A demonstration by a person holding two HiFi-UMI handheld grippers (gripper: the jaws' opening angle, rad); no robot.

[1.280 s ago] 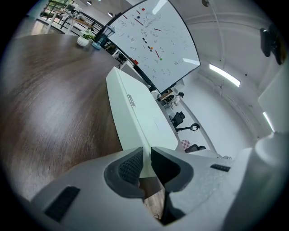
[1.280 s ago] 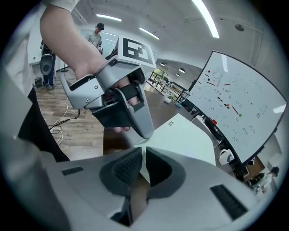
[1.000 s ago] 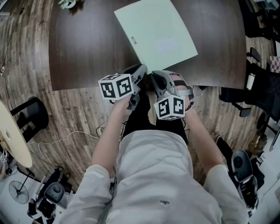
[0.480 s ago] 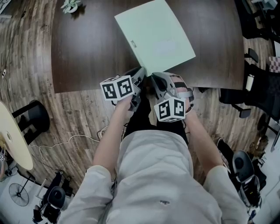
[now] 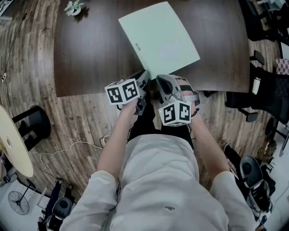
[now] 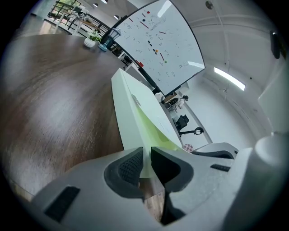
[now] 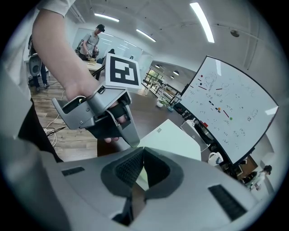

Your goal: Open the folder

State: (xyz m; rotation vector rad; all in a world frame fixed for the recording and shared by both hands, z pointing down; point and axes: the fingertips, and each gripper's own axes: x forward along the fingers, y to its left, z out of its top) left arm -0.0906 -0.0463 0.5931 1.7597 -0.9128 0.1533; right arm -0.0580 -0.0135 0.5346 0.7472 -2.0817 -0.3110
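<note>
A pale green folder [image 5: 160,38] lies closed on the dark brown table [image 5: 90,49], its near corner at the table's front edge. Both grippers meet at that corner. My left gripper [image 5: 146,76] has the corner between its pads [image 6: 128,164], with only a narrow gap that the green sheet fills; beside that the covers part a little, showing a lime inside [image 6: 151,131]. My right gripper [image 5: 160,82] is shut, its pads [image 7: 131,167] pinching a thin green edge of the folder [image 7: 174,140]. The left gripper [image 7: 132,140] touches the same corner in the right gripper view.
A small potted plant [image 5: 73,5] stands at the table's far left. Office chairs [image 5: 266,94] crowd the right side and a black stool [image 5: 31,122] the left. A cable [image 5: 67,145] runs over the wood floor. A whiteboard [image 6: 158,40] stands beyond the table.
</note>
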